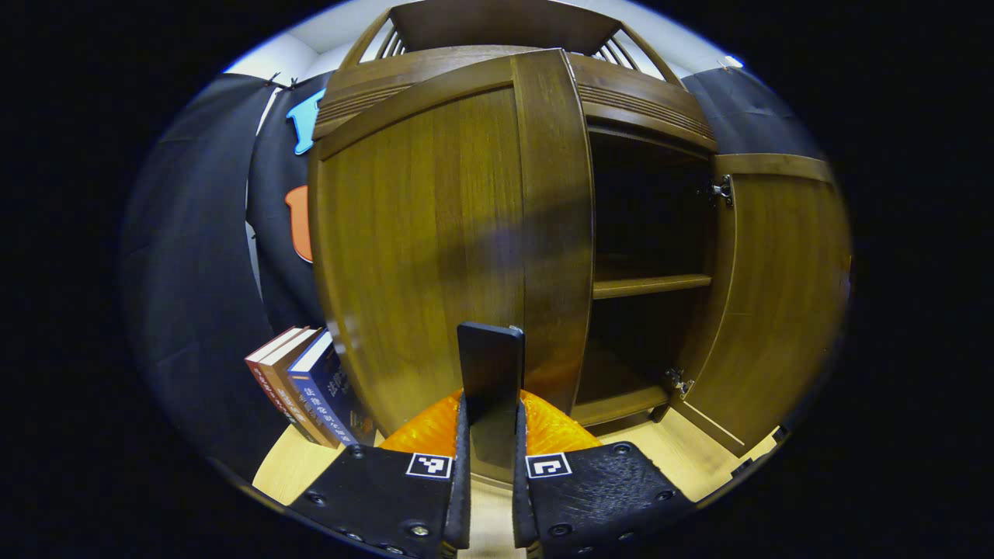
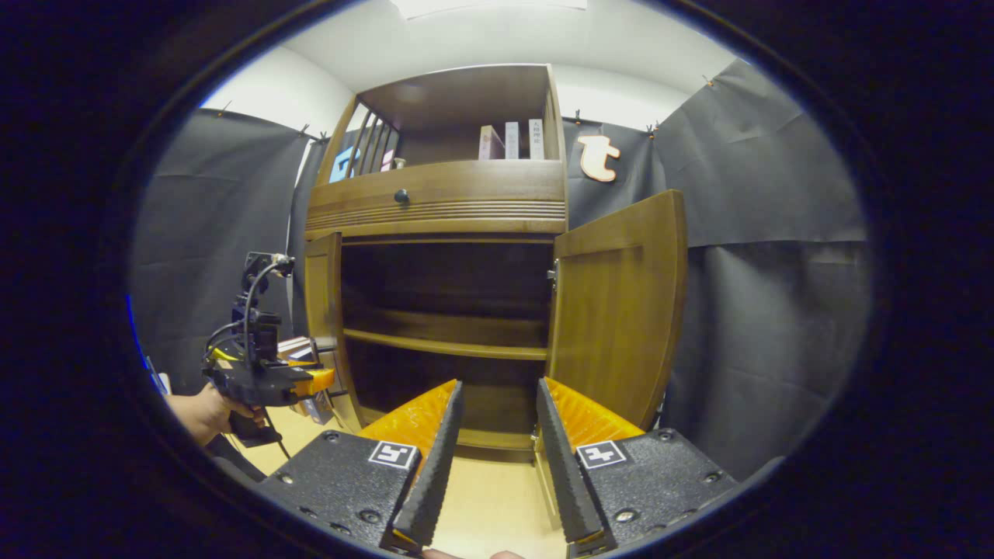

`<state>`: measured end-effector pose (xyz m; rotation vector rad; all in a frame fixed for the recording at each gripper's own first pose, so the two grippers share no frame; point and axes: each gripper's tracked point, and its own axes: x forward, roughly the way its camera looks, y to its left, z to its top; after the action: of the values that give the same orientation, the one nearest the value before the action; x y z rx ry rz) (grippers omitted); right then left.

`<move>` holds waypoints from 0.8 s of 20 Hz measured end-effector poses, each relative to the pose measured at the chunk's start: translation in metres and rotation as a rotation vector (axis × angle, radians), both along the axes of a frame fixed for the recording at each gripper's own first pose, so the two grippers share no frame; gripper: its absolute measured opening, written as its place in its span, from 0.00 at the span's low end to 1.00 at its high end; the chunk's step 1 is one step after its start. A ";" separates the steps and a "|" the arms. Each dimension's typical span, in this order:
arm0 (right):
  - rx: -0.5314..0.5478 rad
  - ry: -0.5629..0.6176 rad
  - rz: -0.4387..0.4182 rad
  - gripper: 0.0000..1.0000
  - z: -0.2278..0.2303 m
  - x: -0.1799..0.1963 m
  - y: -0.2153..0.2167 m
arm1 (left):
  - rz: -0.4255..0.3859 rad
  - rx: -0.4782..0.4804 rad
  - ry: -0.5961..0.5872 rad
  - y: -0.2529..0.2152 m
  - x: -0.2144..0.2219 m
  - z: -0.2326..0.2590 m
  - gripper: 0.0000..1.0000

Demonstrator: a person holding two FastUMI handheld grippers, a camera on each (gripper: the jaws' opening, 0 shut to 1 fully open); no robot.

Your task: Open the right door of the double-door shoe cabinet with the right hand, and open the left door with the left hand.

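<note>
L gripper clamped on left door handle; R gripper fingers apart, holding nothing; right door swung open.

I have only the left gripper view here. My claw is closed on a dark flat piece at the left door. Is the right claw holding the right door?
Observer: No. The right claw is open and empty, apart from the right door.
Operator: Good. With the dark handle in my left claw, how far out is the left door?
Observer: In the right gripper view it shows nearly edge-on, so it is swung well out.
Operator: Is there anything above the doors that I should know of?
Observer: A drawer with a dark round knob sits just above them.
</note>
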<state>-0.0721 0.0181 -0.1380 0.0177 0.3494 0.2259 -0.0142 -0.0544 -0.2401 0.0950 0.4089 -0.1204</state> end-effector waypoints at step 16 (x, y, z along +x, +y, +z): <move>0.033 0.017 0.082 0.63 -0.014 0.021 0.035 | 0.142 0.032 -0.019 0.065 -0.052 0.013 0.19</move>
<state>-0.0516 0.0533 -0.1521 0.0380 0.3641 0.3124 -0.0658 0.0104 -0.2275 0.0980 0.3975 0.0265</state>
